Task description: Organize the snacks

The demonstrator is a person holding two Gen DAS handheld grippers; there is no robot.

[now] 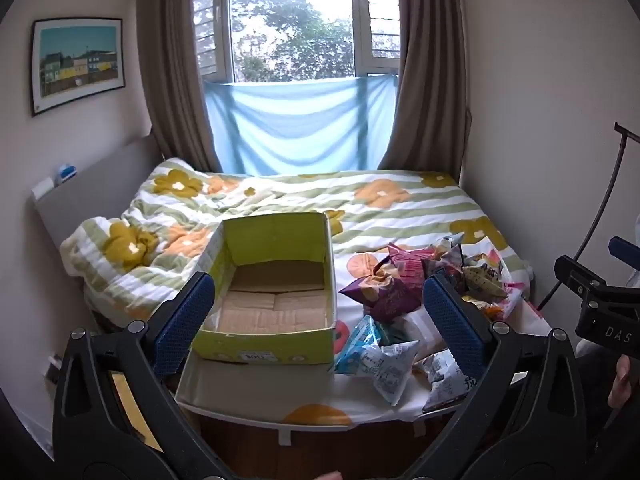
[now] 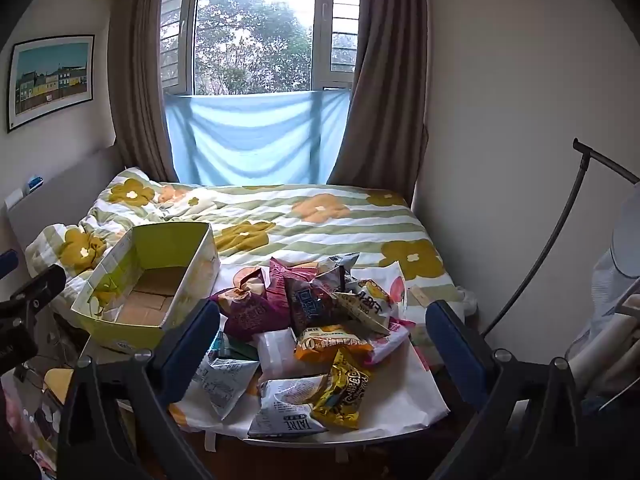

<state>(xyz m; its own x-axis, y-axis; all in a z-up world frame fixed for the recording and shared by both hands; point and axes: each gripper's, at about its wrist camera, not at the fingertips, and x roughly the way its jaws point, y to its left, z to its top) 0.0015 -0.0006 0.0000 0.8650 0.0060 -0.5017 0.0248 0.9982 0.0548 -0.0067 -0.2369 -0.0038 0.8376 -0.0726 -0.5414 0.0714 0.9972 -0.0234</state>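
Cardboard box (image 1: 276,292), matt inside; snack packets (image 2: 320,320) glossy crinkled foil; bedspread (image 1: 400,208) soft cloth.

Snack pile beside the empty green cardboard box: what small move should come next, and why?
Probably lower the right gripper onto the top of the heap, perhaps the orange crinkled snack packet. Both grippers are open and hold nothing, the green cardboard box is empty, and every packet lies outside it.

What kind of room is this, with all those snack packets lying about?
Most likely a bedroom in a home. A bed with a flower-patterned quilt fills the room, brown curtains frame a window onto trees, and a framed picture hangs on the wall.
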